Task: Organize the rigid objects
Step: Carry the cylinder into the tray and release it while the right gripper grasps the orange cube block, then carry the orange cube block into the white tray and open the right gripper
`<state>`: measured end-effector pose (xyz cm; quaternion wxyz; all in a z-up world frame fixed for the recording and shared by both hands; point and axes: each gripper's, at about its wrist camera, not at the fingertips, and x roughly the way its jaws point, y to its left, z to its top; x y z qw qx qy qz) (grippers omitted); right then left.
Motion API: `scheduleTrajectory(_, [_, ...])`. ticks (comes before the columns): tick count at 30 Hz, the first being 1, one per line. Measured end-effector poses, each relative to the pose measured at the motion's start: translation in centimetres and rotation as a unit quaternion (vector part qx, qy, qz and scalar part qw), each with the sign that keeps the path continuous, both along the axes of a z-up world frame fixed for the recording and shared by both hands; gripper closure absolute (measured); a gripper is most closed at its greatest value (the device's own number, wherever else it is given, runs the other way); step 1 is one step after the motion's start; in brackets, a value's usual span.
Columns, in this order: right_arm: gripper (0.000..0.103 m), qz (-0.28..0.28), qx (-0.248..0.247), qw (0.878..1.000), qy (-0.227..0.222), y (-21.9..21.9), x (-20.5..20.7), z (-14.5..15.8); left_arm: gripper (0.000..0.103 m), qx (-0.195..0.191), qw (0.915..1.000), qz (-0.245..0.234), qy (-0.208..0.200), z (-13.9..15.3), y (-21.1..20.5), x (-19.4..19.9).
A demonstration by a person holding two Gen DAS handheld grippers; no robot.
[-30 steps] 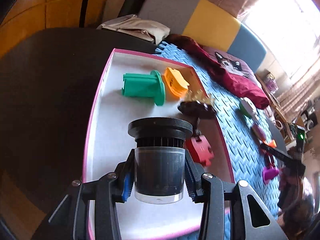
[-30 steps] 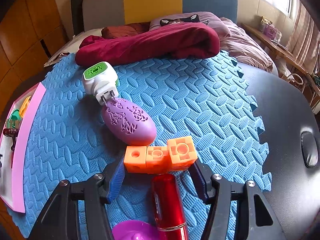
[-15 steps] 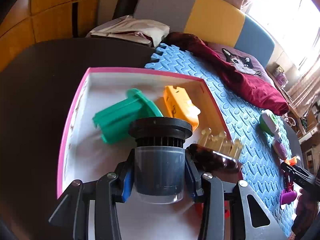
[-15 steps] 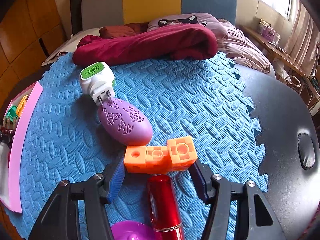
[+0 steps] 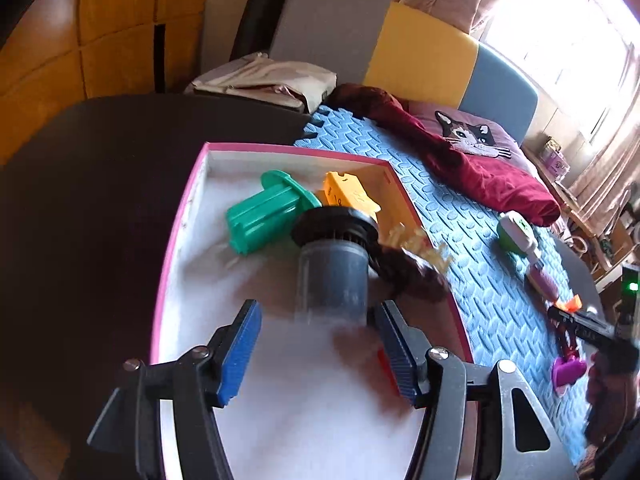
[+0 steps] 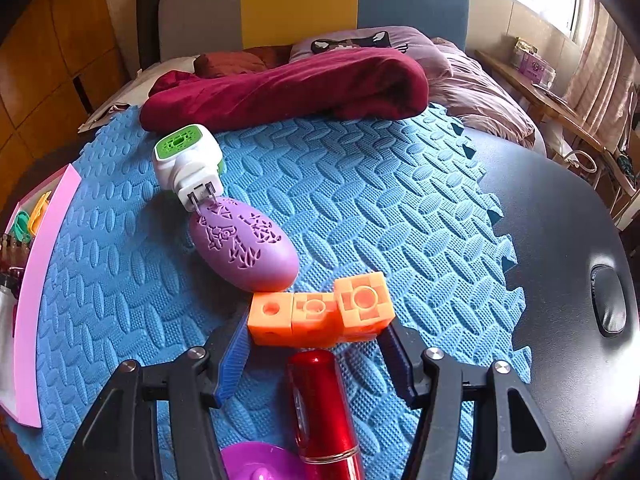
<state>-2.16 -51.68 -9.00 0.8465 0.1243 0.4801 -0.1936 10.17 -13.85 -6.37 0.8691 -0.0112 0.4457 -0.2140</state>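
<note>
My left gripper (image 5: 316, 344) is opening; the dark cylinder (image 5: 334, 264) sits between the pads, no longer pinched, inside the pink-rimmed tray (image 5: 176, 236). Already in there: green piece (image 5: 266, 216), yellow piece (image 5: 348, 196), a brown item I can't identify. My right gripper (image 6: 316, 354) pinches the orange block piece (image 6: 320, 314) on the blue mat (image 6: 380, 200). Left to move, I judge: purple oval (image 6: 244, 246), white-green plug (image 6: 186, 160), red tube (image 6: 324, 408). Tray's near half is free; watch its rim.
</note>
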Motion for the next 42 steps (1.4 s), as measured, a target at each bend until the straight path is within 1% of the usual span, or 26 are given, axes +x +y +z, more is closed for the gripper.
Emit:
scheduleTrajectory(8, [0.043,0.000,-0.004,1.000,-0.004,0.1,-0.1,0.2,0.040,0.034,0.9989,-0.007,-0.031,1.8,0.3,-4.3])
scheduleTrajectory(12, [0.043,0.000,-0.005,1.000,-0.012,0.2,-0.3,0.6,0.038,0.038,0.9985,-0.010,-0.038,2.4,0.4,-5.5])
scheduleTrajectory(16, [0.043,0.001,-0.007,1.000,-0.008,0.2,-0.2,0.5,0.038,0.042,0.9979,-0.011,-0.047,3.0,0.5,-6.2])
scheduleTrajectory(22, [0.043,-0.003,0.000,0.999,-0.033,0.0,-0.6,1.5,0.038,0.044,0.9970,-0.013,-0.062,3.8,0.5,-7.0])
scheduleTrajectory(25, [0.043,-0.004,0.007,0.999,-0.044,-0.2,-0.8,1.8,0.038,0.045,0.9970,-0.016,-0.061,3.7,0.5,-7.1])
scheduleTrajectory(30, [0.043,0.004,0.008,0.999,-0.049,0.4,-0.9,2.1,0.038,0.039,0.9974,-0.013,-0.059,3.6,0.9,-7.1])
scheduleTrajectory(33, [0.043,0.005,0.019,0.998,-0.062,0.8,-1.2,2.8,0.038,0.035,0.9978,-0.013,-0.054,3.3,1.2,-7.3])
scheduleTrajectory(36, [0.043,0.024,0.023,0.997,-0.075,2.4,-1.4,4.0,0.038,0.029,0.9982,-0.005,-0.053,3.2,1.9,-7.2])
scheduleTrajectory(38, [0.043,0.048,0.028,0.995,-0.083,4.2,-1.2,4.9,0.038,0.027,0.9981,0.002,-0.056,3.2,2.5,-7.0])
scheduleTrajectory(42, [0.043,0.123,0.028,0.987,-0.101,9.7,0.0,7.4,0.038,0.021,0.9976,0.022,-0.062,3.6,4.1,-6.3])
